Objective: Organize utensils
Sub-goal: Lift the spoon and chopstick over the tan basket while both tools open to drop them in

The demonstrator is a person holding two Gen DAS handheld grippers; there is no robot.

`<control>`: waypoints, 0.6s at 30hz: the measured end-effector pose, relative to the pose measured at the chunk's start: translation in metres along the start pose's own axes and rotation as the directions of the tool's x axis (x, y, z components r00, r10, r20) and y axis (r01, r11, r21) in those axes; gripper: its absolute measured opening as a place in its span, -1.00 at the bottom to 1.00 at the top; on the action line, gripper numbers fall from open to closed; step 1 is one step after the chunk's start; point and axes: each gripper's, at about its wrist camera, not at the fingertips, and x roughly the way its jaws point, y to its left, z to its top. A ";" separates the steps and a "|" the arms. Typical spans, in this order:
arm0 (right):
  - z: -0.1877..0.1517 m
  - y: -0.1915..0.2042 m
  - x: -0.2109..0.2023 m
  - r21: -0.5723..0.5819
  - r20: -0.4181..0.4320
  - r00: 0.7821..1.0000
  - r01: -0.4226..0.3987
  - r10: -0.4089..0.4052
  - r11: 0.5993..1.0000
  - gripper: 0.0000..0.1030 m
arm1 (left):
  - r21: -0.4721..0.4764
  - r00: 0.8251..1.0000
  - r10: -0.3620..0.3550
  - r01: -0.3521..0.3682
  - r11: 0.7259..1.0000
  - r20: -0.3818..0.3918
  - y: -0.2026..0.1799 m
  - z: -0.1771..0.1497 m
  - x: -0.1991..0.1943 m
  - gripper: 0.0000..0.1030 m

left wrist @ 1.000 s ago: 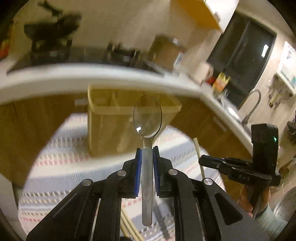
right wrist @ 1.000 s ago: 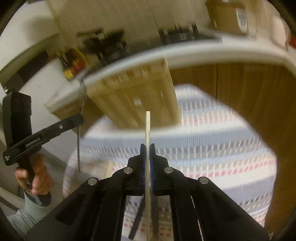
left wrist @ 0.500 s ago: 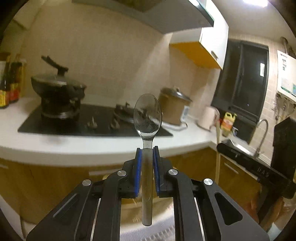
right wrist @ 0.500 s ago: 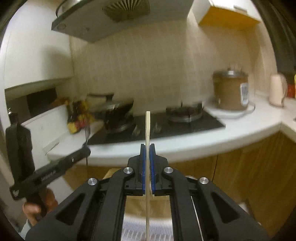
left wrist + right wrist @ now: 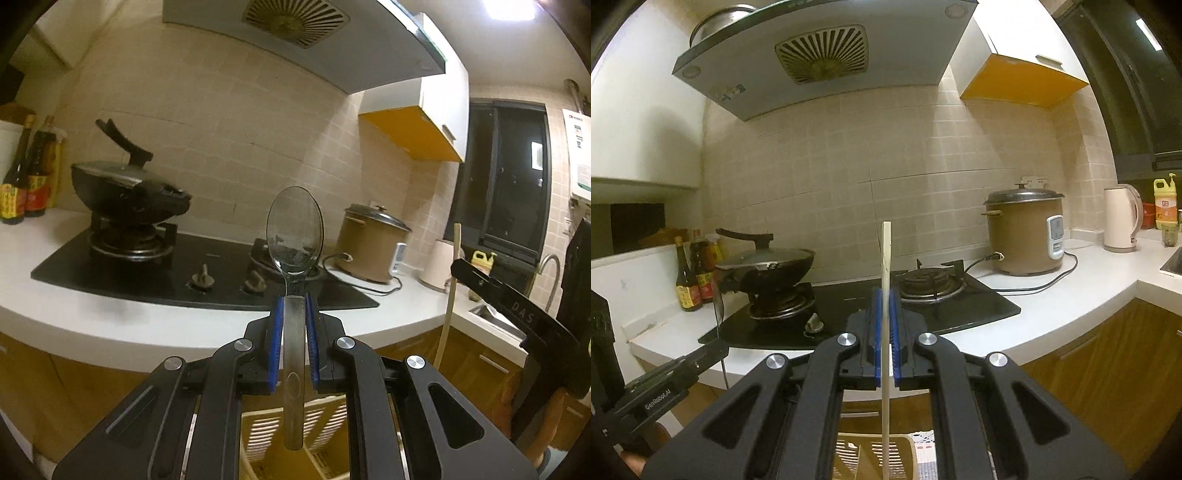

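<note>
Both grippers had swung up from facing the slatted basket (image 5: 325, 424) to facing the stove, the left gripper (image 5: 294, 343) still clamped on the spoon (image 5: 294, 236) and the right gripper (image 5: 885, 336) on the chopstick (image 5: 886, 258), both utensils upright above the basket and seemingly ready to drop in.

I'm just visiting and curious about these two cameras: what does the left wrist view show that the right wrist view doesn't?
Only the left view: the spoon seen face-on in the left tool, the dark window and the faucet. Only the right view: the chopstick close up in the right tool, and the kettle's whole body. Both: the stove, wok, rice cooker, hood and the slatted basket below.
</note>
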 end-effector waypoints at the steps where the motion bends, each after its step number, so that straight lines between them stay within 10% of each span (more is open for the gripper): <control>1: -0.004 0.002 0.003 -0.011 0.001 1.000 0.001 -0.001 1.000 -0.94 | -0.001 1.000 0.006 -0.006 1.000 -0.006 0.002 -0.003 0.003 -0.80; 18: -0.051 -0.003 0.004 -0.049 -0.093 0.996 -0.012 0.007 0.999 -0.93 | -0.003 0.997 0.004 -0.004 1.000 -0.074 0.019 -0.039 0.008 -0.67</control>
